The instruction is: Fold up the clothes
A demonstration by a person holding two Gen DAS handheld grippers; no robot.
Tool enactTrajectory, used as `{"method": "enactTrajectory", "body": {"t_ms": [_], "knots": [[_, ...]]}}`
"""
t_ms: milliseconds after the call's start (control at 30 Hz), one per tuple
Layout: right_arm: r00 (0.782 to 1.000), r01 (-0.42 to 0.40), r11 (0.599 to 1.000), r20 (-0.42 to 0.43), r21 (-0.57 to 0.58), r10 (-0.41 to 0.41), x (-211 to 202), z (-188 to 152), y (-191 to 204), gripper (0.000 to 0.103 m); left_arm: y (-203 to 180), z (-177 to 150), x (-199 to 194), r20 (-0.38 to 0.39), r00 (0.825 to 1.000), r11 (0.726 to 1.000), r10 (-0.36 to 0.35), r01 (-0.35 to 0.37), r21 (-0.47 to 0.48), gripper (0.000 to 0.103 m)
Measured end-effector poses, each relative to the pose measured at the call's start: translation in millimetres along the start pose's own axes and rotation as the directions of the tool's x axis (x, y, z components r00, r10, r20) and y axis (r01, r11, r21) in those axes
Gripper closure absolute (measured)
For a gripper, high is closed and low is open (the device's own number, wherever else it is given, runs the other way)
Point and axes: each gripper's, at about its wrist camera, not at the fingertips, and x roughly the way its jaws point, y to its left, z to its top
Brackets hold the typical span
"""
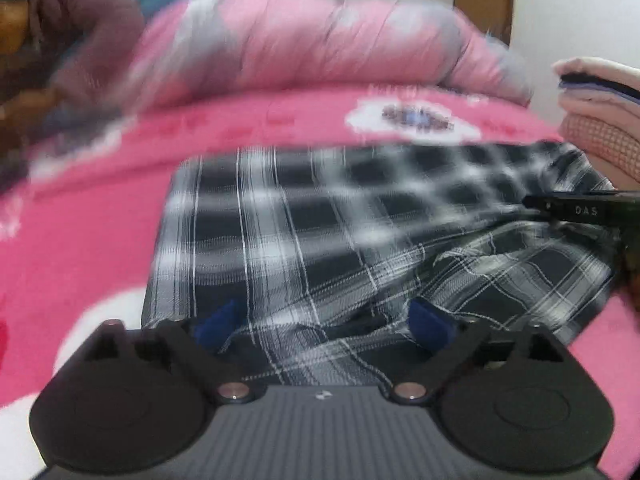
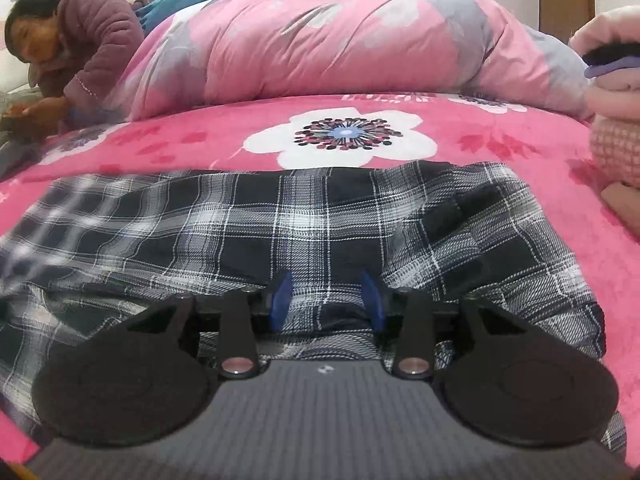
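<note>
A black-and-white plaid shirt (image 1: 304, 232) lies partly folded on the pink bedspread (image 1: 80, 248), with its right side rumpled. My left gripper (image 1: 323, 322) is low over the shirt's near edge. Its blue pads stand wide apart and open, and loose cloth lies between them. In the right wrist view the same shirt (image 2: 248, 224) fills the foreground. My right gripper (image 2: 326, 300) rests at its near part, with the jaws partly apart and open over a fold of plaid. A black part of the right gripper (image 1: 580, 210) enters the left wrist view from the right edge.
A rolled pink floral quilt (image 2: 328, 44) lies across the back of the bed. A person in a purple padded jacket (image 2: 92, 32) leans on the bed at the back left. A stack of folded pink clothes (image 2: 612, 112) stands at the right. The bedspread (image 2: 480, 144) carries a white flower print.
</note>
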Motion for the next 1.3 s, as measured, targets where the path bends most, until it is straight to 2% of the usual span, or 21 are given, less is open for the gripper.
{"method": "enactTrajectory", "body": {"t_ms": [367, 1300], "knots": [[0.999, 0.034, 0.999, 0.021, -0.028, -0.033, -3.9, 1.6, 5.5, 0.060, 2.8, -7.8, -3.8, 0.037, 0.999, 1.000, -0.002, 0.003, -0.026, 0.007], [0.999, -0.013, 1.000, 0.032, 0.006, 0.013, -5.9, 0.7, -2.4, 0.053, 0.6, -11.6, -3.9, 0.052, 0.998, 0.999, 0.022, -0.021, -0.029, 0.003]]}}
